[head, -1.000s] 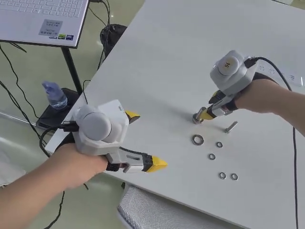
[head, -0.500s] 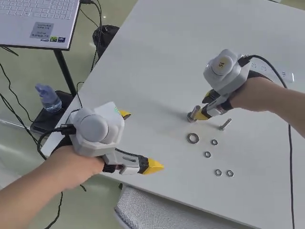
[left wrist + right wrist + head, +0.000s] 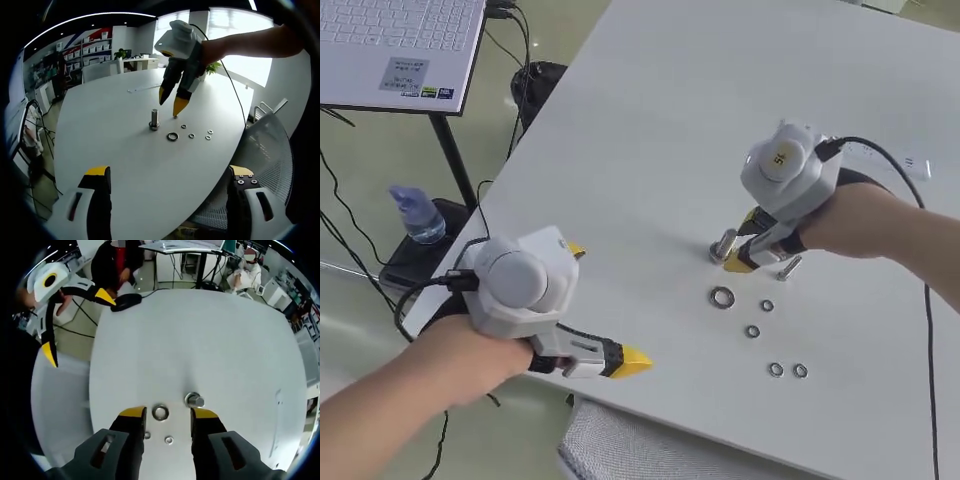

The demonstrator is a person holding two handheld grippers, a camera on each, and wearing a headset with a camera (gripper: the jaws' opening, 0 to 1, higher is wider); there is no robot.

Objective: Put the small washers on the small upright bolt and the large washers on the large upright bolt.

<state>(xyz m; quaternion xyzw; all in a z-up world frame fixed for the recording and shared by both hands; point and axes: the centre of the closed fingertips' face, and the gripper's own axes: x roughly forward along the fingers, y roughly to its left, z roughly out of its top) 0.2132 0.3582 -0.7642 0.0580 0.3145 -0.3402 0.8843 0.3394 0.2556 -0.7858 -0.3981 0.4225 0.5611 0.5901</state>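
My right tool (image 3: 168, 413) is open and empty, just beside the big bolt (image 3: 723, 243), which stands up on the surface (image 3: 650, 130). The big washer (image 3: 722, 297) lies flat near that bolt. The small washers (image 3: 752, 331) lie a bit farther from the bolt. My left tool (image 3: 168, 171) is open too, well away from the bolt. If I dip down crooked, a tip could knock the bolt over, or the thin washer could slip out.

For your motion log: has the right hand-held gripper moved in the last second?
Yes. The right hand-held gripper shifted from the large bolt towards the large washer.
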